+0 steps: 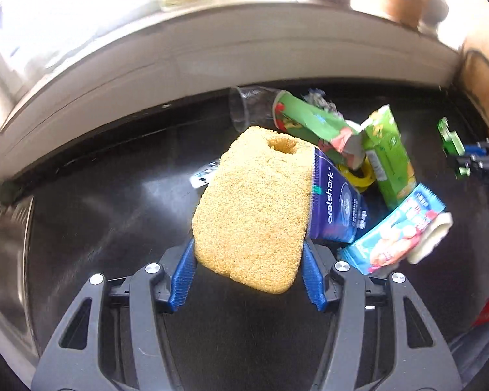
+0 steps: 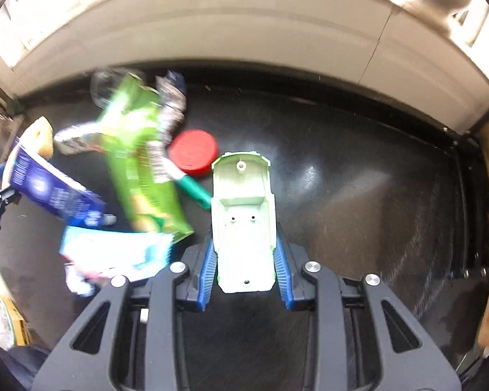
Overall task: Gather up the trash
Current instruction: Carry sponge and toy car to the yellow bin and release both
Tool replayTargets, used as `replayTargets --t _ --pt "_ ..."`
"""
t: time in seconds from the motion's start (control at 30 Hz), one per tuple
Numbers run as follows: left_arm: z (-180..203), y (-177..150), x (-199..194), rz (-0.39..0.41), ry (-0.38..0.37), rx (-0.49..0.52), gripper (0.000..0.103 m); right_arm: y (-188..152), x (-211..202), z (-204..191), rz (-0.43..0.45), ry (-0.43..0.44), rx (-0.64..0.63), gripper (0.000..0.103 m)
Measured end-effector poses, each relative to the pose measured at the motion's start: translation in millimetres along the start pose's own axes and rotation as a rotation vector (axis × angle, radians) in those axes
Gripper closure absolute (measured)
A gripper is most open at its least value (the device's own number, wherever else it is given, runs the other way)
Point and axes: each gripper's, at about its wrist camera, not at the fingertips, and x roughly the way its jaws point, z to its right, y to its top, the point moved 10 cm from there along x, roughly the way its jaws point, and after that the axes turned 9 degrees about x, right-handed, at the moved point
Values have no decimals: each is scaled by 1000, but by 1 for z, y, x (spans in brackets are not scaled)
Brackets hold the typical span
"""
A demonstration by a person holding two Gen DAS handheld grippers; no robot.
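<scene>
Left gripper (image 1: 248, 262): blue ribbed pads clamped on a yellow sponge (image 1: 254, 208), coarse, grainy, rounded block with a hole near its far end, held above the glossy black counter (image 1: 107, 202).

Right of the sponge is the trash pile: dark blue box (image 1: 337, 205), flat, leaning against the sponge; light blue wrapper (image 1: 396, 231), crinkly; green carton (image 1: 388, 159), creased; a second green carton (image 1: 309, 123) torn open; clear plastic cup (image 1: 247, 107) lying on its side near the pale wall ledge (image 1: 212, 52); yellow tape roll (image 1: 358, 176) half hidden under the cartons.

Right gripper (image 2: 244, 268): pads clenched on a pale green plastic shell (image 2: 243, 218), hard, moulded, hollow side up with screw holes. Red round lid (image 2: 194, 151) lies just beyond it, beside a teal handle (image 2: 194, 190).
</scene>
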Motion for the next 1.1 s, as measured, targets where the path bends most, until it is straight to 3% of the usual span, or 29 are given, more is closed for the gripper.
replayTargets --t 0.13,0.27,0.47,0.67,0.77,0.9,1.0,1.1 --pt "-14 -2 -40 17 16 -91 47 -17 -47 -28 47 43 -9 70" --pt "-15 -10 -62 32 40 -137 47 -29 -69 -50 66 63 -51 70" --pt "-32 -22 -78 53 71 -187 47 -37 -77 -82 88 84 -114 70" --pt "-61 -65 -101 67 114 -290 47 -38 -84 -139 107 136 -217 70" --pt "-78 -106 -117 67 151 -361 47 -46 -86 -196 107 205 -305 70" --pt "-108 -188 -141 59 226 -499 47 -79 -85 -295 78 328 -460 70" --pt "-129 -263 -155 33 284 -627 47 -126 -79 -379 9 432 -605 70" --pt "-145 -350 -160 -18 320 -777 47 -196 -72 -464 -105 542 -765 70"
